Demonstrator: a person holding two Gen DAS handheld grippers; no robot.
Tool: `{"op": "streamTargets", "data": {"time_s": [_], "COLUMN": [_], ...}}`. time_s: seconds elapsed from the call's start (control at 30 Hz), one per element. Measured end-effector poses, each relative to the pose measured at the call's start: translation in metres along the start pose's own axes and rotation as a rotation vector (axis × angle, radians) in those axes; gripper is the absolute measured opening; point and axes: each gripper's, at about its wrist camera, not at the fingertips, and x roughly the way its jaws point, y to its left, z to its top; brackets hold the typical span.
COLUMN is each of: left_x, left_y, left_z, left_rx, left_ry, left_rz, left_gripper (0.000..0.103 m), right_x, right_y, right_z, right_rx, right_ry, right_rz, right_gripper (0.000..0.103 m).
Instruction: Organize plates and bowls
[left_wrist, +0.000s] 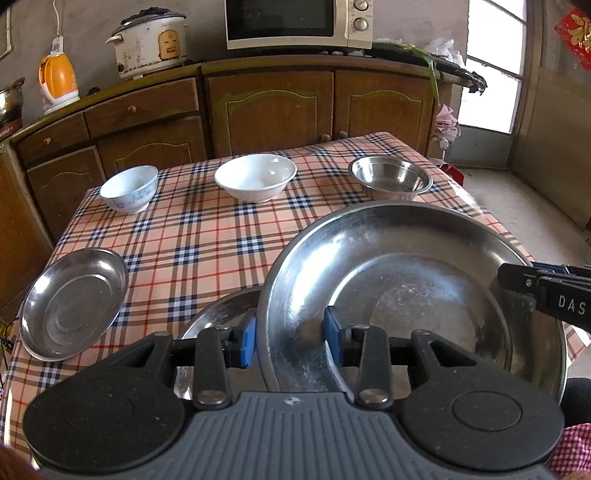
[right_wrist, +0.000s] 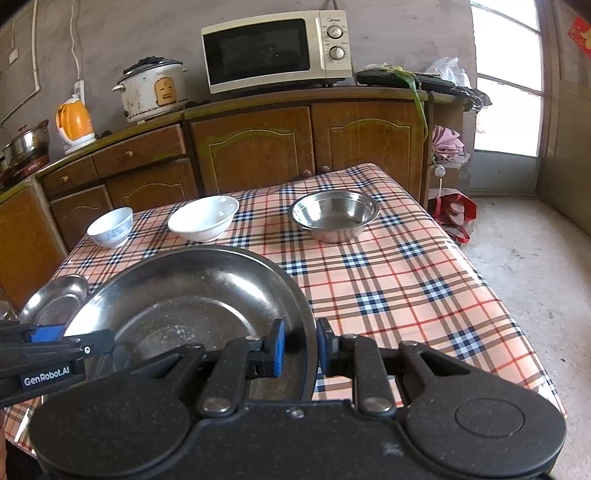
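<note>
Both tools pinch the large steel plate (left_wrist: 406, 266) by opposite rims: the left hand-held gripper (left_wrist: 290, 338) is clamped on its left edge, the right hand-held gripper (right_wrist: 299, 350) on its right edge, holding it just above the counter (right_wrist: 406, 288) — over a second steel plate (left_wrist: 221, 314) (mostly hidden, so whether they touch is unclear). A small steel plate (left_wrist: 74, 302) lies at the left. The risk: thin, slick rims may slip if the two grips pull unevenly — the plate would tilt and clatter onto the plate below
</note>
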Motion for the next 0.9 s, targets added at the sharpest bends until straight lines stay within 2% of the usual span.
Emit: {"op": "streamTargets", "data": {"time_s": [0.9], "left_x": [-0.006], "left_y": [0.043], "left_z": [-0.019], "left_rx": [-0.060], "left_ry": [0.030], "left_rz": [0.048], "left_gripper": [0.038], "right_x": [0.014], "right_y": [0.049], "right_z": [-0.010], "right_rx": [-0.095], "right_ry": [0.049], "right_rz": [0.067], "right_gripper": [0.025]}}
